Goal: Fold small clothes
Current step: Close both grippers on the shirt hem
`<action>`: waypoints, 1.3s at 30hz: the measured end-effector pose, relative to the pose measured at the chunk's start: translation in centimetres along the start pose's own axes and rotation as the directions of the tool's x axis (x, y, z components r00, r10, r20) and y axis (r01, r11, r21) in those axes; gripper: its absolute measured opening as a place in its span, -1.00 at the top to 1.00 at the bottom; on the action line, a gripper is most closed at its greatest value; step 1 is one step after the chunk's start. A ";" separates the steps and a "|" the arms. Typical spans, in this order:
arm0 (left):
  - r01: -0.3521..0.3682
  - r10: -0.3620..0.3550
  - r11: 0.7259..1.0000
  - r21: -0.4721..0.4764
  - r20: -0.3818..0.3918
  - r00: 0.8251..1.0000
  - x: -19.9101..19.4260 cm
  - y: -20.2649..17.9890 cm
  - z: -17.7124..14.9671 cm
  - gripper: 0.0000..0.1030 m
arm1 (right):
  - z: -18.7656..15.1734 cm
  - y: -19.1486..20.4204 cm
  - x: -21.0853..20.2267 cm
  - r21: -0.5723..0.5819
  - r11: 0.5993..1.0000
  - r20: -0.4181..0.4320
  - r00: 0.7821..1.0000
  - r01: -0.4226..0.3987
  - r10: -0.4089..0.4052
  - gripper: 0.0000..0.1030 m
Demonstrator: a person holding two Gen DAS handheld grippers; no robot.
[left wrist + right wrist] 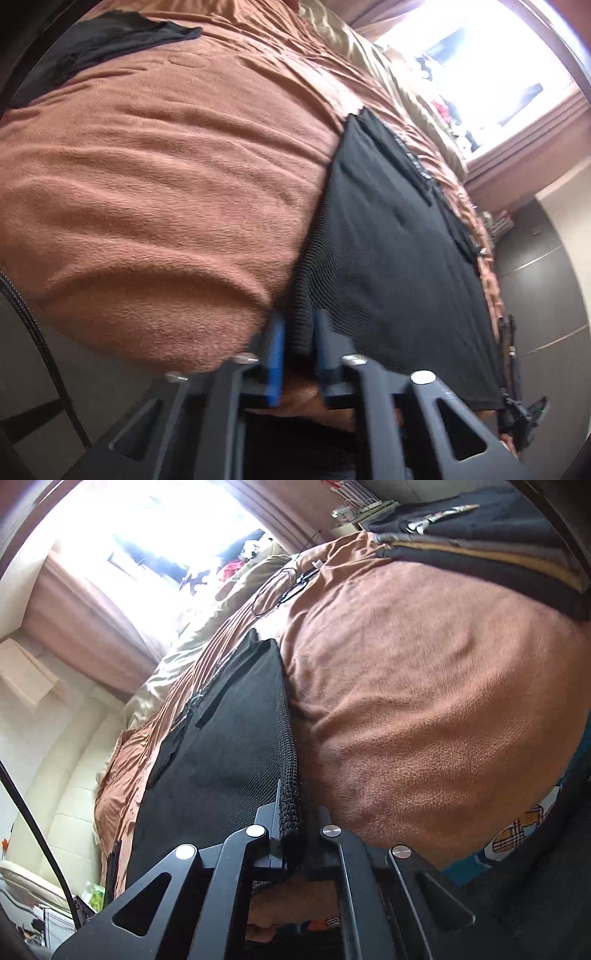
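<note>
Black ribbed knit, the small garment (388,258) is lying spread on the bed over a rust-brown fleece blanket (166,192), and we are viewing it from both wrist cameras along its near hem. In the left wrist view, the left gripper (300,354) is clamping the garment's ribbed edge, its blue-padded jaws closed on a fold of the fabric at the blanket's near margin. In the right wrist view, the right gripper (293,834) is likewise pinching the thick knitted hem of the same garment (221,746), its black jaws drawn together on the cloth. We are seeing the garment stretching away from both grippers toward a bright window (155,539) flanked by pink-brown curtains (85,620). A second dark garment (107,40) is lying well apart, on the far part of the blanket in the left view. In the right view a folded dark item with tan stripes (480,542) is resting on the blanket's far side, and a beige satin sheet (177,657) is showing beyond the blanket's edge.
</note>
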State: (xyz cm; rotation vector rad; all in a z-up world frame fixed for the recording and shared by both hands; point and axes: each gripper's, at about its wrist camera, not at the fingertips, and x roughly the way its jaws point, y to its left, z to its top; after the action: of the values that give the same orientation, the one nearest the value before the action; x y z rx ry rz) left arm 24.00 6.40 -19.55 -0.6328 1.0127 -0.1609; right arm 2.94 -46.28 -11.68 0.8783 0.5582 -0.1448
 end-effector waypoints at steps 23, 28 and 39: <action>0.127 -0.132 0.991 0.043 0.147 0.980 -13.5 0.0 -1.7 0.89 | -2.4 3.1 -10.8 -0.081 0.991 0.005 0.995 -0.103 0.104 1.00; 0.165 -0.171 0.985 0.049 0.182 0.968 -17.4 0.8 -3.5 0.89 | -3.8 3.9 -14.0 -0.116 0.984 0.009 0.991 -0.134 0.136 1.00; 0.210 -0.221 0.975 0.071 0.217 0.951 -21.8 2.2 -7.0 0.89 | -5.8 3.3 -17.1 -0.131 0.976 0.021 0.984 -0.171 0.175 1.00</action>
State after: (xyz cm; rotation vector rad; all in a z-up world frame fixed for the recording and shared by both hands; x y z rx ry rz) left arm 6.17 14.17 -7.28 -0.7017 0.7192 -0.2982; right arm -12.78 -41.56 -3.48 0.7930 0.4530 0.0352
